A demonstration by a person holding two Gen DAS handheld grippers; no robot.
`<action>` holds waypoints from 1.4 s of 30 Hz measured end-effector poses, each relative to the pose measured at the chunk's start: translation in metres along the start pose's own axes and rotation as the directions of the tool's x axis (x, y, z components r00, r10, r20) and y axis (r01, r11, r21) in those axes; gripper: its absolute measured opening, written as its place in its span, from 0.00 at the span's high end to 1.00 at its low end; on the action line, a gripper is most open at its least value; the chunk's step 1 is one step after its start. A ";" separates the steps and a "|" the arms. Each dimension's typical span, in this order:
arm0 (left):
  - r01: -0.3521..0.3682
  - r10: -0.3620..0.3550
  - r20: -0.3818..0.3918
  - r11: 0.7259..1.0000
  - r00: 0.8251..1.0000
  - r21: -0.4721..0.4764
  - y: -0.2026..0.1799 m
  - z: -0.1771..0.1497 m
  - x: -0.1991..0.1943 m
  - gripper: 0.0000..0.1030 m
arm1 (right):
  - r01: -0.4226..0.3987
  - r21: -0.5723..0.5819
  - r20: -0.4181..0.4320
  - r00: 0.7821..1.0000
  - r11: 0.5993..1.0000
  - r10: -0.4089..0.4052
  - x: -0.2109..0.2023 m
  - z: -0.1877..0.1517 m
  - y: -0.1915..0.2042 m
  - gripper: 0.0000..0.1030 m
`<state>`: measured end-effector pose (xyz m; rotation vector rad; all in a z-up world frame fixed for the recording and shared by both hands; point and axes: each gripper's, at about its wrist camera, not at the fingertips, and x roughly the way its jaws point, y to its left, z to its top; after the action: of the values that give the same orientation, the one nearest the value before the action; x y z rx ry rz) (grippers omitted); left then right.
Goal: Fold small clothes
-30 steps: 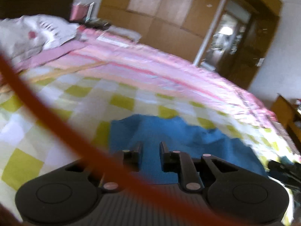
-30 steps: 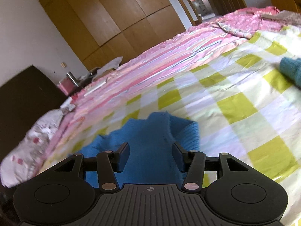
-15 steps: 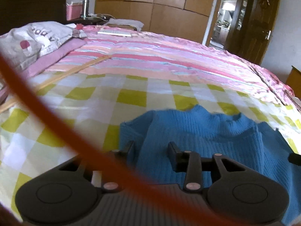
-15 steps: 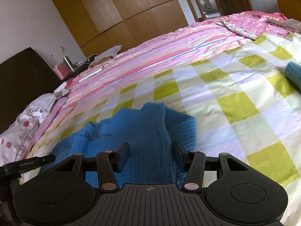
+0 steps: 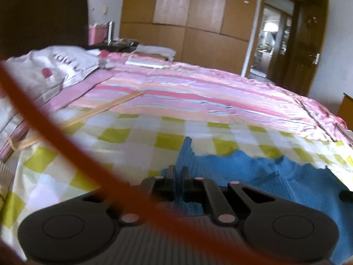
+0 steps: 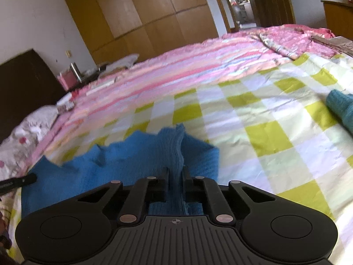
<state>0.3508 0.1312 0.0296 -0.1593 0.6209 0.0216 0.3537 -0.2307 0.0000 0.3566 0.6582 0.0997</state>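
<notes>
Where the left wrist view looks along its fingers, the left claw (image 5: 178,172) sits at lower centre with its jaws pressed together on a raised ridge of the blue sweater (image 5: 253,170). That ridge stands up as a narrow peak above the fingertips, and the rest of the knit spreads toward the lower right of the frame over the checked sheet (image 5: 136,145) of the bed. Beyond the checks lies a pink striped quilt (image 5: 198,92), with a white pillow (image 5: 50,68) at upper left and a wooden wardrobe (image 5: 187,22) across the top. A blurred orange cable (image 5: 44,119) sweeps diagonally from the left edge toward the bottom, close to the lens.

In the right wrist view, the right claw (image 6: 175,174) is at lower centre, its jaws pinching a vertical fold of the blue sweater (image 6: 123,161). This fold rises between the fingers as a ribbed ridge, while the body of the garment lies to the left and a smaller flap to the right, all on the checked sheet (image 6: 264,132). A teal knitted item (image 6: 342,108) rests at the right edge, well apart from the sweater. At the left edge a black fingertip of the other claw touches the sweater's far side.
</notes>
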 end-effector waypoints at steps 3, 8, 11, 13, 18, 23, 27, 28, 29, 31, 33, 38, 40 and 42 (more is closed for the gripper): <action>-0.033 0.034 -0.061 0.999 0.998 0.016 0.003 -0.010 0.017 0.88 | 0.039 -0.008 -0.034 0.999 0.999 -0.039 0.012 -0.004 -0.002 0.91; -0.033 0.033 -0.091 0.999 0.995 0.009 0.003 -0.022 0.022 0.87 | 0.060 -0.001 -0.027 0.998 0.998 -0.060 0.014 -0.006 -0.007 0.91; -0.020 0.017 -0.088 1.000 0.996 -0.023 0.009 -0.019 0.013 0.87 | 0.073 -0.015 -0.001 0.997 0.997 -0.073 0.007 -0.003 -0.007 0.91; -0.014 0.011 -0.084 0.999 0.996 -0.032 0.012 -0.019 0.004 0.86 | 0.076 -0.012 0.011 0.997 0.997 -0.076 0.002 -0.001 -0.008 0.91; 0.002 -0.006 -0.073 0.999 0.997 -0.053 0.014 -0.030 -0.009 0.77 | 0.116 0.007 -0.026 0.993 0.993 -0.116 0.007 -0.006 -0.017 0.91; -0.015 0.014 -0.095 1.000 0.995 -0.006 0.007 -0.039 -0.010 0.76 | 0.125 0.020 -0.027 0.992 0.992 -0.125 0.002 -0.007 -0.019 0.90; -0.014 0.014 -0.070 1.000 0.997 -0.007 0.005 -0.038 -0.022 0.76 | 0.101 0.036 0.008 0.995 0.994 -0.101 -0.015 -0.008 -0.020 0.84; -0.014 0.014 -0.063 1.000 0.998 -0.006 0.004 -0.040 -0.026 0.76 | 0.092 0.044 0.018 0.996 0.995 -0.092 -0.020 -0.012 -0.021 0.84; -0.015 0.015 -0.061 1.000 0.998 0.000 0.003 -0.042 -0.028 0.76 | 0.083 0.045 0.019 0.996 0.995 -0.084 -0.023 -0.015 -0.021 0.84; -0.023 0.025 -0.072 0.999 0.997 0.033 -0.001 -0.049 -0.029 0.76 | 0.091 0.024 -0.006 0.996 0.996 -0.091 -0.021 -0.023 -0.022 0.84; -0.024 0.030 -0.095 0.998 0.995 0.061 -0.005 -0.054 -0.028 0.75 | 0.119 0.008 -0.064 0.991 0.993 -0.119 -0.012 -0.030 -0.024 0.85; -0.023 0.030 -0.090 0.997 0.996 0.070 -0.009 -0.056 -0.038 0.75 | 0.084 0.051 -0.037 0.996 0.995 -0.082 -0.026 -0.029 -0.029 0.83; -0.016 0.022 -0.085 0.997 0.996 0.075 -0.012 -0.056 -0.044 0.75 | 0.066 0.055 -0.018 0.998 0.996 -0.066 -0.035 -0.030 -0.030 0.83; -0.014 0.021 -0.076 0.996 0.997 0.085 -0.018 -0.059 -0.050 0.76 | 0.049 0.069 -0.013 0.999 0.996 -0.048 -0.041 -0.034 -0.032 0.83</action>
<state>0.2777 0.1060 0.0141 -0.0735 0.6990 0.0065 0.2995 -0.2595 -0.0122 0.4066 0.6822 0.0331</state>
